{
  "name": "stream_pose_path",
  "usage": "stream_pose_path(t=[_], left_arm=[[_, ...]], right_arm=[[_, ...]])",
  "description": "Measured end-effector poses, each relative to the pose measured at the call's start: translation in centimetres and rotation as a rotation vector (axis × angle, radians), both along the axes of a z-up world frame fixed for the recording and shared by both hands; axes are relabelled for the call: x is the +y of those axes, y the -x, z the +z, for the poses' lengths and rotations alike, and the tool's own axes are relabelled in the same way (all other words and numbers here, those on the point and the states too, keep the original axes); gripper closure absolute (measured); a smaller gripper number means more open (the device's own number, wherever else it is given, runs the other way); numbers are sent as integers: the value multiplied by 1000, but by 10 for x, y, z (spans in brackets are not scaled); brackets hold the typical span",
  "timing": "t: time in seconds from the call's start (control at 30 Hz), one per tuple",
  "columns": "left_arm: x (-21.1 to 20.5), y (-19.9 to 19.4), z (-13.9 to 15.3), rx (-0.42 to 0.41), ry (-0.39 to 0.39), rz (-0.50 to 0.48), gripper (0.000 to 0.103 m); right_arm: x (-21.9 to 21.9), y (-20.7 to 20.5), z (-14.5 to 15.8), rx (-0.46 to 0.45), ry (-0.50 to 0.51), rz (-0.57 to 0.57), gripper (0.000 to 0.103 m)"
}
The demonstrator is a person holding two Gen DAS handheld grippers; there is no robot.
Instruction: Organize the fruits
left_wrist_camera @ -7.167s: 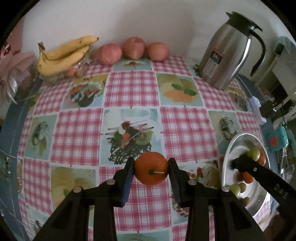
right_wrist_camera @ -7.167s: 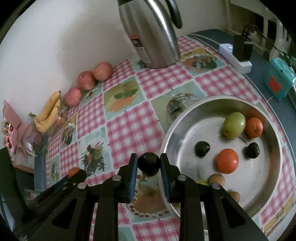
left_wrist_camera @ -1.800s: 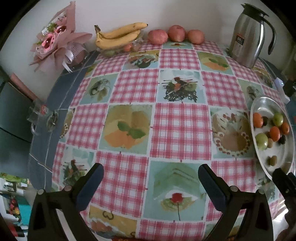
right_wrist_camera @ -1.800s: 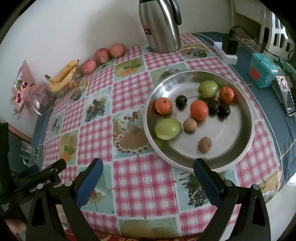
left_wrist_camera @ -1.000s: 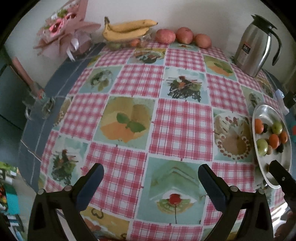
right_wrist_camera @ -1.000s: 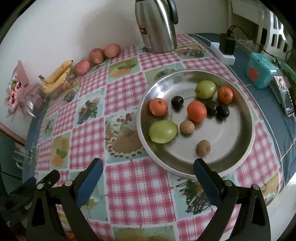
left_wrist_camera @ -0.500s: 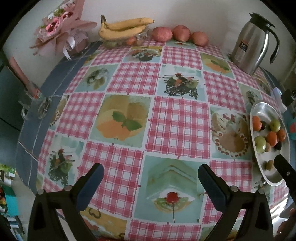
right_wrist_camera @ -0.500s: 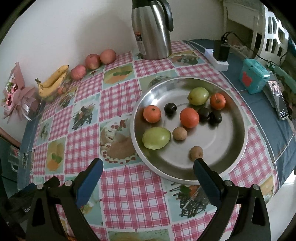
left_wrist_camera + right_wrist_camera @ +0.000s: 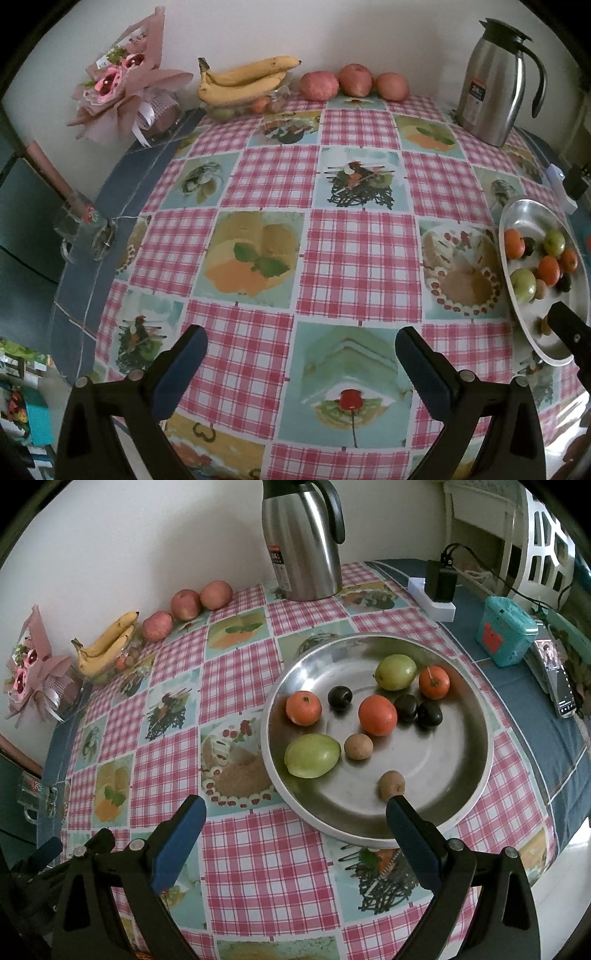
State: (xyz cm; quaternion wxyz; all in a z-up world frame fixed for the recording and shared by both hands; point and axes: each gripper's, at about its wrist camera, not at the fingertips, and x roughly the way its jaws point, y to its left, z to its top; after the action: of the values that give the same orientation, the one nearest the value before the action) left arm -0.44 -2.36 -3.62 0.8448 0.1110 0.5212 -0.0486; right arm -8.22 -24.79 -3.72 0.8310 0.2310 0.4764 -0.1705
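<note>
now both grippers (image 9: 301,354) (image 9: 295,818) empty, fruits (image 9: 377,710) in bowl (image 9: 476,716)

The right gripper (image 9: 570,332) perhaps hides part of one small fruit (image 9: 543,325).

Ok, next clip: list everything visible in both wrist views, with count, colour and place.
metal bowl: 1, silver, right side of the table
oranges: 3, orange, in the bowl
green fruits: 2, green, in the bowl
dark fruits: 3, near-black, in the bowl
brown fruits: 2, brown, in the bowl
apples: 3, red, by the wall
bananas: 1 bunch, yellow, left of the apples
jug: 1, steel, far right corner
bouquet: 1, pink, far left
power strip: 1, white, right of the jug
teal box: 1, right edge
left gripper: jaws open, empty
right gripper: jaws open, empty
</note>
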Motion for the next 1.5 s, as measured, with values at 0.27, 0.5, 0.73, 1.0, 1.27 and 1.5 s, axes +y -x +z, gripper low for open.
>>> stream_pose_path(t=[0.27,0.5,0.73,1.0,1.27,1.5], left_arm=[[7,-1,4,-26,9,39,0],[11,1,13,-74,16,50,0],[10,2,15,-88,12,40,0],[10,2,15,-87,11,39,0],[10,2,15,-87,10,41,0],[11,2,15,-85,11,42,0]], right_arm=[[3,-2,-2,10,-1,2,5],[5,-3,-2,17,7,10,5],[5,-3,-3,19,7,12,5],[5,-3,-4,23,5,11,5],[5,-4,-6,30,1,11,5],[5,-3,-7,31,-1,11,5]])
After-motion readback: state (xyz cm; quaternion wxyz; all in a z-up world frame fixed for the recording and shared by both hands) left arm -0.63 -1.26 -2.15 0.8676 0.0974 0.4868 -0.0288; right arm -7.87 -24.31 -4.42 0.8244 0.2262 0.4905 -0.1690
